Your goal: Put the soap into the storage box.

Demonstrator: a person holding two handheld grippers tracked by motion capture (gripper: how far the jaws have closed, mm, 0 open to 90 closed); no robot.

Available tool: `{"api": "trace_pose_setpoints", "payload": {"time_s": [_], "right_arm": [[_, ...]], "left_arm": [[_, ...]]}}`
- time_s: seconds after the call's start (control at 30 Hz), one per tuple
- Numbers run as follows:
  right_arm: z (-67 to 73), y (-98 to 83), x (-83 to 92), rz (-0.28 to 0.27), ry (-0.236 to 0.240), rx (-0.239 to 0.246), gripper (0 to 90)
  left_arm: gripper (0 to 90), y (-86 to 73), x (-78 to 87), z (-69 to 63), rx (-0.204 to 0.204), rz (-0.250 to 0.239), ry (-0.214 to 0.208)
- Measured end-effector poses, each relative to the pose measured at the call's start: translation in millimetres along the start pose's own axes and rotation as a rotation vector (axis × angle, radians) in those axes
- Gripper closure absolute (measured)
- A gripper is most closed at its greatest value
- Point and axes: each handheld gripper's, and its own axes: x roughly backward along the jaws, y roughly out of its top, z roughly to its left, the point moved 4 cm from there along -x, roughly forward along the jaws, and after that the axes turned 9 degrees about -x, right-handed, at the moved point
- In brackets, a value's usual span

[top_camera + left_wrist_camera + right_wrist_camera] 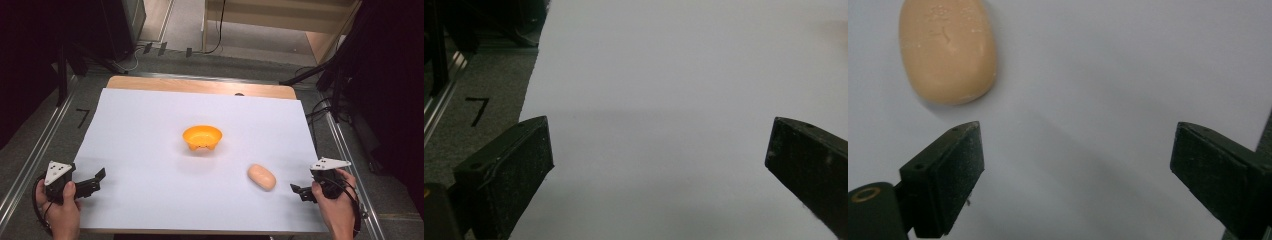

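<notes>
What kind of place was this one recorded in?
Probably a lab or studio set up for recording: a table covered by a white sheet, metal rails along the carpeted floor, dark stands and loose cables around it. An orange bowl sits mid-table.

Matt white paper sheet (150, 150) covers the wooden table (200, 85); glossy orange plastic bowl (202, 137); smooth, waxy peach soap (948, 50); rough black fingers (955, 175).
</notes>
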Motion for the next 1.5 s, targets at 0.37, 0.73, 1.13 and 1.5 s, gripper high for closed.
{"api": "trace_pose_setpoints", "payload": {"time_s": [0.37,0.73,1.13,1.5], "right_arm": [[14.2,18.2,-7.3,0.126,-0.019,0.080,3.1],[26.1,32.2,-16.2,0.178,-0.010,0.114,4.2],[43.3,41.3,-27.7,0.222,0.013,0.154,7.1],[58.0,49.2,-38.5,0.244,0.047,0.166,10.4]], "left_arm": [[0.0,0.0,0.1,0.1,-0.004,0.003,-0.003],[0.0,-0.1,0.4,0.3,0.004,-0.005,-0.003],[0.0,0.0,0.3,0.0,0.002,-0.005,-0.003],[0.0,0.0,0.3,0.0,0.002,-0.006,-0.002]]}}
